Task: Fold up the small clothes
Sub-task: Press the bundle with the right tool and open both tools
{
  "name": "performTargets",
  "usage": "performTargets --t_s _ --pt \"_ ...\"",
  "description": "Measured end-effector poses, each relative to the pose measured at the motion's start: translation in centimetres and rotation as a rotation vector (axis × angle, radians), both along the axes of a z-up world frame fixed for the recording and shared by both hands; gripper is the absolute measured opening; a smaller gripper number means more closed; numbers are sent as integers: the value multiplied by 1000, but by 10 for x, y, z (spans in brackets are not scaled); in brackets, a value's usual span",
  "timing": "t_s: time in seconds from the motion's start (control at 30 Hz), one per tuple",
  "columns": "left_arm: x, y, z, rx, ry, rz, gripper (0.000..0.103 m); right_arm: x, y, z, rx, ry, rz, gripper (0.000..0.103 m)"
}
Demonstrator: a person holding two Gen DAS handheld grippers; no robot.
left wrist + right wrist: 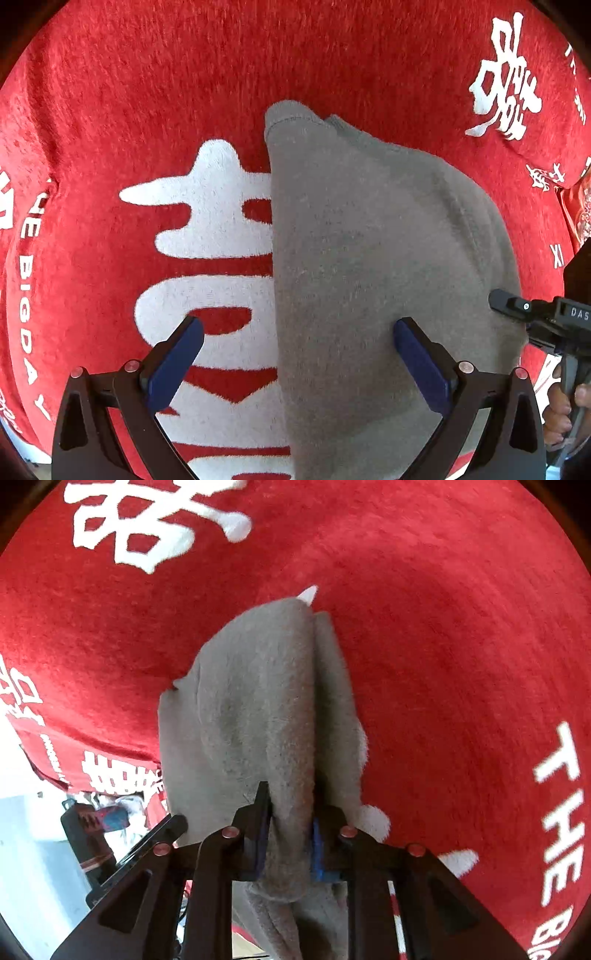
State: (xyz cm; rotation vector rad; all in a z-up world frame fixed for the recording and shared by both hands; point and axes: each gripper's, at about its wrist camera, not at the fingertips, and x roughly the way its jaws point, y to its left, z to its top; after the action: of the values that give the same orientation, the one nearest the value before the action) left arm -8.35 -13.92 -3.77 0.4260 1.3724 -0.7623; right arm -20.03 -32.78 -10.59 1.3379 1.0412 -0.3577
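Note:
A small grey fleece garment (369, 266) lies folded on a red cloth with white characters (147, 92). My left gripper (299, 343) hangs open just above it, pointing almost straight down. One blue pad (173, 365) is over the red cloth, the other pad (421, 365) over the grey fabric, with the garment's straight left edge between them. In the right wrist view my right gripper (290, 834) is shut on a bunched ridge of the grey garment (258, 709), lifting it off the cloth. That right gripper (517, 306) shows at the right edge of the left wrist view, held by a hand (561, 410).
The red cloth (443, 627) covers nearly the whole surface in both views. Its edge hangs at the lower left of the right wrist view, with a pale floor (33, 842) and a dark object (88, 830) beyond it.

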Motion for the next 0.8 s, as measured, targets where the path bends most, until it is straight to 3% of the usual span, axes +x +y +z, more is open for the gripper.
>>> performTargets --t_s 0.13,0.33,0.4,0.53,0.6,0.63,0.8 --pt "-2 13 15 22 -47 -31 103 2 10 25 -75 51 55 29" --pt "-10 42 16 48 -21 -30 103 -7 38 66 -145 39 121 38" --pt "-19 39 15 72 -6 -36 103 -3 51 69 -151 43 163 38" --pt "-42 55 -12 120 26 -55 103 -1 75 48 -143 141 268 38" --pt "-47 61 -15 108 34 -45 103 -6 82 45 -129 135 272 12" --pt "-47 63 -13 103 30 -39 103 -11 84 46 -137 133 266 7" --pt "-45 73 -6 86 28 -53 103 -31 90 32 -132 206 197 7"
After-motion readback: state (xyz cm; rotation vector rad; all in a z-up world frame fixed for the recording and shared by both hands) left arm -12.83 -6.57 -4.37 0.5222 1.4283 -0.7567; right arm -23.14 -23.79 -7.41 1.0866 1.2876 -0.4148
